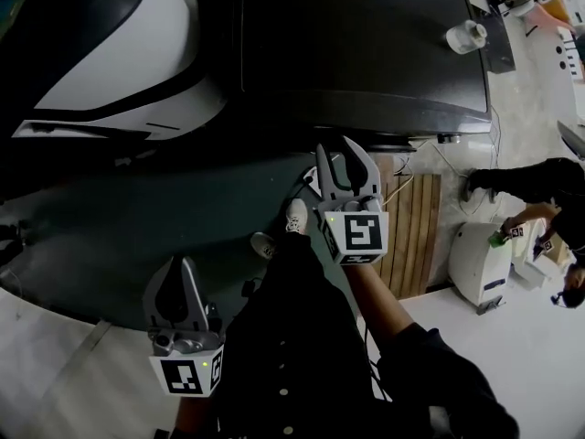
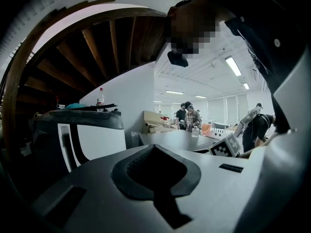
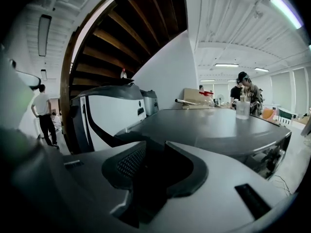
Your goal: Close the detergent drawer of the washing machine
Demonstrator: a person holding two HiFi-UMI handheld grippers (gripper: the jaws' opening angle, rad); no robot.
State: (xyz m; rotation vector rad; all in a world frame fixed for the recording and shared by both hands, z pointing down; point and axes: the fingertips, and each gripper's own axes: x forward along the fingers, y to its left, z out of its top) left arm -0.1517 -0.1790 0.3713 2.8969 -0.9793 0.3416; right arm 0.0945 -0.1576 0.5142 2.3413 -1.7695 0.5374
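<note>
**A:** Tongs?

**B:** We see the right gripper (image 1: 338, 158) with its jaws apart and nothing between them. The left gripper (image 1: 181, 268) has its jaws together, also empty, and sits lower in the head view, closer to our body.

**A:** Drawer?

**B:** We can't make it out in any view. We see the grey machine (image 1: 366, 44) just ahead of the right gripper, with a bottle (image 1: 466, 35) on its top near the right edge. A white machine (image 1: 119, 53) stands beside it on the left.

**A:** Contact?

**B:** We see neither gripper touching a machine. We see people (image 3: 245, 93) far behind.
</note>
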